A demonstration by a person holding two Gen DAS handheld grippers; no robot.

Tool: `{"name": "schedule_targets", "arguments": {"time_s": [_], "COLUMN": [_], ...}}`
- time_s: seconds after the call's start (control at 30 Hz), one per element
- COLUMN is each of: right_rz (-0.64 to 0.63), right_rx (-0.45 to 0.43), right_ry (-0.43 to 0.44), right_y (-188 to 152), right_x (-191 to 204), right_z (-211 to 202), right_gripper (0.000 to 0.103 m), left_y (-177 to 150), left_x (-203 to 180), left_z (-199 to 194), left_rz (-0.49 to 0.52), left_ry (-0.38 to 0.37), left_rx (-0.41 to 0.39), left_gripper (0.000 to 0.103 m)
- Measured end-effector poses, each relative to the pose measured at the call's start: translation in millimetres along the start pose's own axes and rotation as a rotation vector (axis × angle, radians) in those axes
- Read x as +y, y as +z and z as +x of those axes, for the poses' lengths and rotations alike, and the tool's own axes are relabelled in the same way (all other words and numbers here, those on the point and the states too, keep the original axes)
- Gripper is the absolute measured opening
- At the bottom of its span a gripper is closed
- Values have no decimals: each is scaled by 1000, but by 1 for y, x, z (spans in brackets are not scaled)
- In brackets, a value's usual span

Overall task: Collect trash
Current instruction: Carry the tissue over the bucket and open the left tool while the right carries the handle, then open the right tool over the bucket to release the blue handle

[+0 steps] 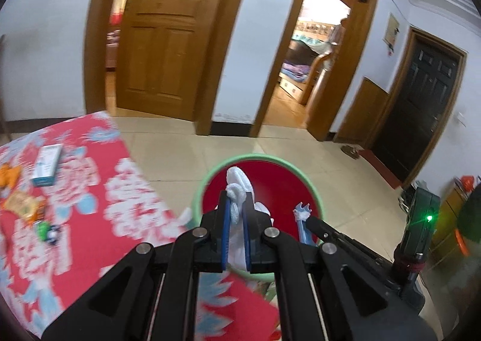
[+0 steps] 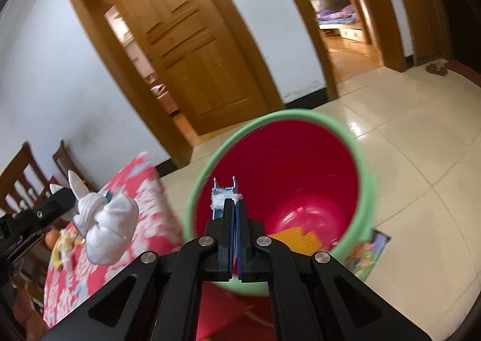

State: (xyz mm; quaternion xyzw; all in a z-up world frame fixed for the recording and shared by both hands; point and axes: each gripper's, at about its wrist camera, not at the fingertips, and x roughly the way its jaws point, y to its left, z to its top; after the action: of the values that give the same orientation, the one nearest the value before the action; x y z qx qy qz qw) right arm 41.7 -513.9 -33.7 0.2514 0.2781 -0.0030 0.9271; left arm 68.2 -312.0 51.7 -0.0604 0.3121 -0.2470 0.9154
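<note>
both pairs of fingers pinch trash over the red bin [image 2: 303,178] beside the table's edge [image 1: 144,172]: left gripper [image 1: 237,199] a white wad [image 1: 239,183], right gripper [image 2: 236,205] a blue scrap [image 2: 224,195]; open floor [image 1: 345,178] beyond.

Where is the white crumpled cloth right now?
The white cloth is clamped in the left tool, held over the red bin beside the table; the right wrist view shows it at lower left.
</note>
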Motion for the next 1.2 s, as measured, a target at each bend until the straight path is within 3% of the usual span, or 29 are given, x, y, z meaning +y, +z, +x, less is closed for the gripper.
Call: {"name": "schedule_targets", "arguments": {"time_s": [0.23, 0.57, 0.67, 0.73, 0.8, 1.2], "right_rz": [31, 47, 42, 44, 50, 57], "right_rx": [-2, 38, 39, 40, 45, 67], "right_ry": [-24, -22, -20, -22, -23, -18], "right_y": [9, -1, -2, -2, -3, -8], "right_x": [-32, -44, -42, -43, -43, -34], "right_z": [11, 39, 41, 42, 42, 40], "right_gripper": [1, 1, 1, 1, 2, 3], "left_y": [-4, -15, -16, -15, -14, -15], "left_x": [-20, -18, -12, -11, -10, -2], "left_z": [51, 81, 82, 78, 73, 66], "left_rz": [11, 5, -13, -18, -15, -26], "left_ry": [-38, -34, -33, -38, -38, -25], "left_rx": [53, 118, 121, 106, 88, 93], "left_gripper": [6, 6, 25, 45, 52, 57]}}
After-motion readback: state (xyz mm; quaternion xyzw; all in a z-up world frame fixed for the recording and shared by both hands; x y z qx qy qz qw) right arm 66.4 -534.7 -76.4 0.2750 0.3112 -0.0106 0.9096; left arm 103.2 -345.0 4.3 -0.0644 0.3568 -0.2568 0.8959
